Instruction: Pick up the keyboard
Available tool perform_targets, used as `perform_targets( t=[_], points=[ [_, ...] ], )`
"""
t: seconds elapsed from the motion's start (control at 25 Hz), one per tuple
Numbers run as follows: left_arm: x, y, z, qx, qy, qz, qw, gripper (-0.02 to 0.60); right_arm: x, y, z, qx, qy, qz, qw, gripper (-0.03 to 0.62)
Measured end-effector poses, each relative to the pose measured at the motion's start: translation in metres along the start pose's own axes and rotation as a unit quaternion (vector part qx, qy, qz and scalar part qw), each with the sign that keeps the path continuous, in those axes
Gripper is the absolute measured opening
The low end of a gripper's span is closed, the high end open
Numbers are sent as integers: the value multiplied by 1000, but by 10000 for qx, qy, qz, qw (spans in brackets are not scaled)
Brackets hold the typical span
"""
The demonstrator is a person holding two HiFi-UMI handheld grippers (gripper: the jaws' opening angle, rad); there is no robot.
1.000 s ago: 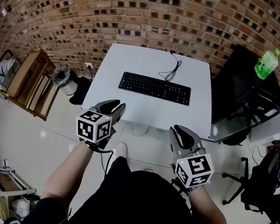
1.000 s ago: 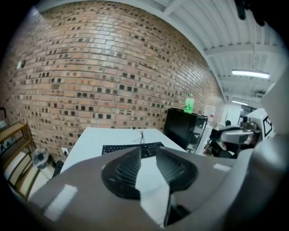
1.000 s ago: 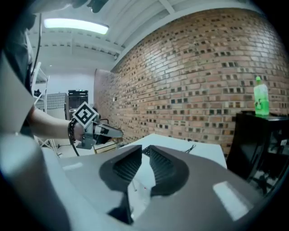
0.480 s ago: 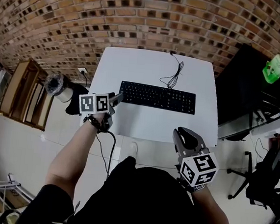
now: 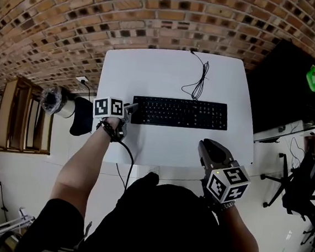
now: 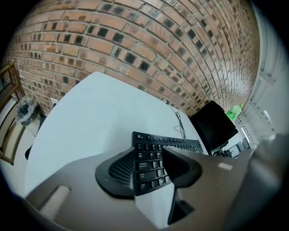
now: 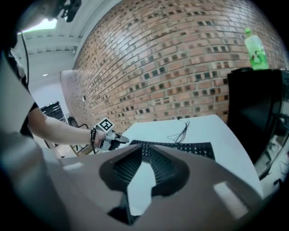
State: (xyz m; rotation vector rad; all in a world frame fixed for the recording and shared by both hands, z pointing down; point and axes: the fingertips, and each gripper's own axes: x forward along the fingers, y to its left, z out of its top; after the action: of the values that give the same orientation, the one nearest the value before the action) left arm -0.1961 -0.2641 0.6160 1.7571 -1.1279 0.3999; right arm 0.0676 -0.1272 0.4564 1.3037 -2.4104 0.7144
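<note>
Framing the left end of the flat black keyboard [image 5: 180, 113] with the left gripper [image 5: 129, 108] at the left side of the smooth white table [image 5: 151, 72], ribbed dark pads spread wide and not pressing on it. Lies lengthwise across the table's middle, rows of low square keys facing up, thin black cable [image 5: 197, 82] looping toward the table's far edge. Hovers at the table's near right edge with the right gripper [image 5: 209, 149], tapered grey jaws nearly together, just a narrow slit, nothing in it. Beyond the table's far edge, rough brick wall [image 5: 157, 17].
</note>
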Motion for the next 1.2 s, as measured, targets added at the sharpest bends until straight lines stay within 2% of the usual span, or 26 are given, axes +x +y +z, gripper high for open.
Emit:
perform_targets(
  t=[0.32,0.44,0.72,0.84,0.96,1.12,1.2],
  points=[
    [30,13,-10,-242,467,-318,9981,195,20,-3,-4,247,109,-159,9995,55],
    [34,15,-15,-261,567,-329,9975,150,23,-4,-6,326,129,-188,9992,55],
    [31,14,-18,-210,713,-298,9968,140,30,-4,-10,425,141,-189,9988,55],
    [24,10,-15,-212,638,-334,9972,138,33,-5,-12,524,138,-182,9984,55],
    [14,4,-10,-176,566,-346,9976,138,36,-9,-15,780,116,-157,9968,55],
    [2,-8,-2,-139,444,-340,9983,135,39,-21,-25,1409,88,-90,9899,56],
    [-4,-14,2,-126,389,-337,9986,133,42,-27,-33,1836,92,-25,9829,89]
  ],
)
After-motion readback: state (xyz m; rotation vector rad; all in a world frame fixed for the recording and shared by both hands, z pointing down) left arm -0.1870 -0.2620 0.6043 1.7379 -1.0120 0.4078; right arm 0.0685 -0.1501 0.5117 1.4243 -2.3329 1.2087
